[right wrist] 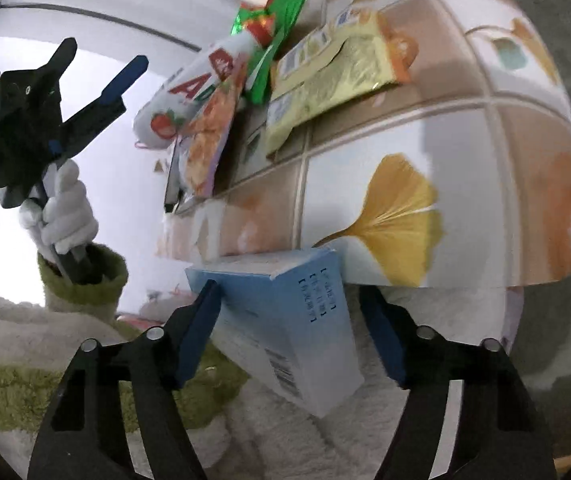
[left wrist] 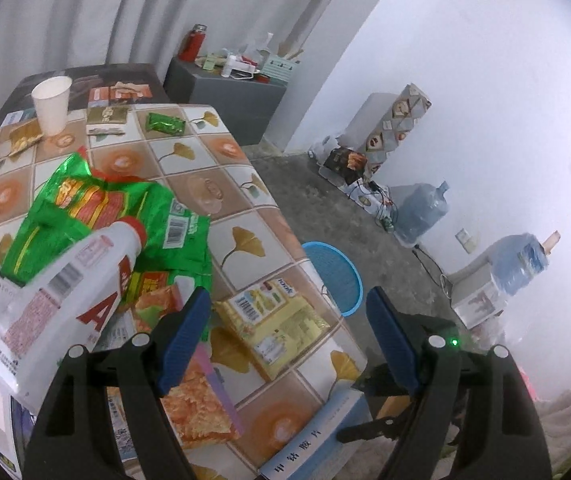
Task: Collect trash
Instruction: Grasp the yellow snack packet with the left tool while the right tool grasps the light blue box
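Observation:
My left gripper (left wrist: 287, 320) hangs open over the table's near corner with nothing between its fingers; below it lies a yellow wrapper (left wrist: 281, 320). To its left are a white bottle with a red cap (left wrist: 65, 292), a green snack bag (left wrist: 97, 208) and an orange snack bag (left wrist: 201, 404). A light blue box (right wrist: 297, 332) overhangs the table edge between the fingers of my right gripper (right wrist: 289, 334). The left pad is against the box's side, while a narrow gap shows at the right pad. In the right wrist view a white-gloved hand (right wrist: 61, 208) holds the left gripper (right wrist: 107, 51).
The table wears a tile-and-leaf cloth (left wrist: 241, 184); further back stand a white paper cup (left wrist: 51, 104) and several small wrappers. A blue basket (left wrist: 335, 276) sits on the floor beside the table. Water jugs (left wrist: 421, 212) and boxes line the wall.

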`<state>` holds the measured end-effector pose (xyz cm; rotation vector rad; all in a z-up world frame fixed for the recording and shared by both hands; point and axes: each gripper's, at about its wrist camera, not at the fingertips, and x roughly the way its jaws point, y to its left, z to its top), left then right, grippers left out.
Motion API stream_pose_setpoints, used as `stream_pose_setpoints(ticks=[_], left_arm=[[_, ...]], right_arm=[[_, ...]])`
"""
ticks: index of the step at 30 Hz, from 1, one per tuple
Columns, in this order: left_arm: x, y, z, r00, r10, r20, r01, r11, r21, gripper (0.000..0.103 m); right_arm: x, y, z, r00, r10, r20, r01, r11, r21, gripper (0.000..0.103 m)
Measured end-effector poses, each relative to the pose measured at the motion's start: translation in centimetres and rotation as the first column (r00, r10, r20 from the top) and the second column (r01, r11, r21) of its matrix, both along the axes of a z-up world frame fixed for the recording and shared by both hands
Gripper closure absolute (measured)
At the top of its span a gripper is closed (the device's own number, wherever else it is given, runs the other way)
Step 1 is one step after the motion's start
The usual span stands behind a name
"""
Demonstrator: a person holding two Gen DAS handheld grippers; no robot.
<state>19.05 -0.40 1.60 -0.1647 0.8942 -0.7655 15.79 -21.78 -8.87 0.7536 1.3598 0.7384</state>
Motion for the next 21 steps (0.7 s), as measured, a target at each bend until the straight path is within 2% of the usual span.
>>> stream_pose_setpoints(ticks=[6, 11, 17, 20, 21], left_arm=[[-0.2, -0.1, -0.5, 1.000, -0.017, 0.003, 0.017, 1.000, 0.016, 0.025], [-0.8, -1.9, -1.0, 0.998, -0.055, 0.026, 0.053, 0.997, 0.055, 0.025], [-2.2, -5.1, -2.4, 0.990, -0.123, 0.070, 0.110, 0.980, 0.164, 0.025], [-3.2, -7.0, -3.3, 0.981, -0.169, 0.093, 0.146, 0.965, 0.219, 0.025], [-3.6, -7.8, -3.6, 0.976, -0.189, 0.104, 0.160, 0.957, 0.241, 0.025]], right_arm=[[-1.0, 0.8, 1.9, 0.999, 0.024, 0.028, -0.024, 1.000, -0.010, 0.056], [-2.1, -1.0, 3.1, 0.999, -0.040, 0.029, 0.039, 0.999, 0.037, 0.069], [-4.1, -6.0, 5.6, 0.975, -0.214, 0.059, 0.210, 0.976, 0.063, 0.074], [-5.4, -9.9, 6.8, 0.937, -0.338, 0.084, 0.333, 0.940, 0.071, 0.074], [-5.9, -11.6, 7.2, 0.914, -0.395, 0.094, 0.389, 0.918, 0.075, 0.074]])
